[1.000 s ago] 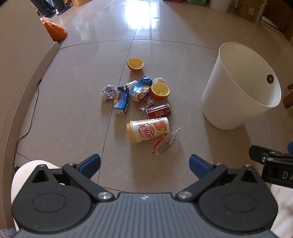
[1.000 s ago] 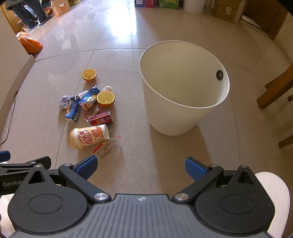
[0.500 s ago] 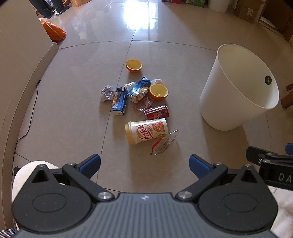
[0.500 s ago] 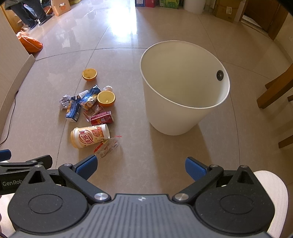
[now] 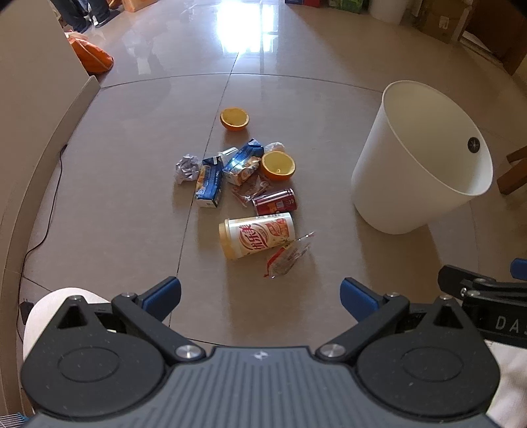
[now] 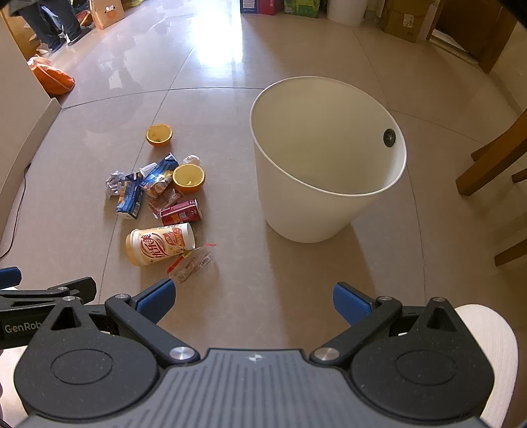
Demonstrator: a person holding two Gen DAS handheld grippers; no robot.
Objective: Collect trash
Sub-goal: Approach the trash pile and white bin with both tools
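Note:
A heap of trash lies on the tiled floor: a yellow paper cup [image 5: 257, 237] [image 6: 159, 244] on its side, a clear wrapper [image 5: 288, 258] [image 6: 191, 263], a red can [image 5: 275, 201] [image 6: 181, 212], two blue cartons [image 5: 208, 181] [image 6: 130, 196], two orange halves [image 5: 277, 165] [image 6: 188, 177], crumpled paper [image 5: 186, 167]. To its right stands a white bin [image 5: 425, 158] [image 6: 326, 158]. My left gripper [image 5: 260, 293] hangs open, short of the cup. Open too, my right gripper [image 6: 253, 298] hovers in front of the bin, the wrapper just beyond its left finger.
A beige wall with a black cable [image 5: 49, 214] runs along the left. An orange bag [image 5: 92, 56] lies far left, a person's legs [image 6: 49, 23] behind it. Boxes [image 6: 402, 16] line the back. Wooden chair legs [image 6: 490, 158] stand right of the bin.
Both views have shifted slightly; the trash sits a touch further from my left gripper. Both grippers stay open.

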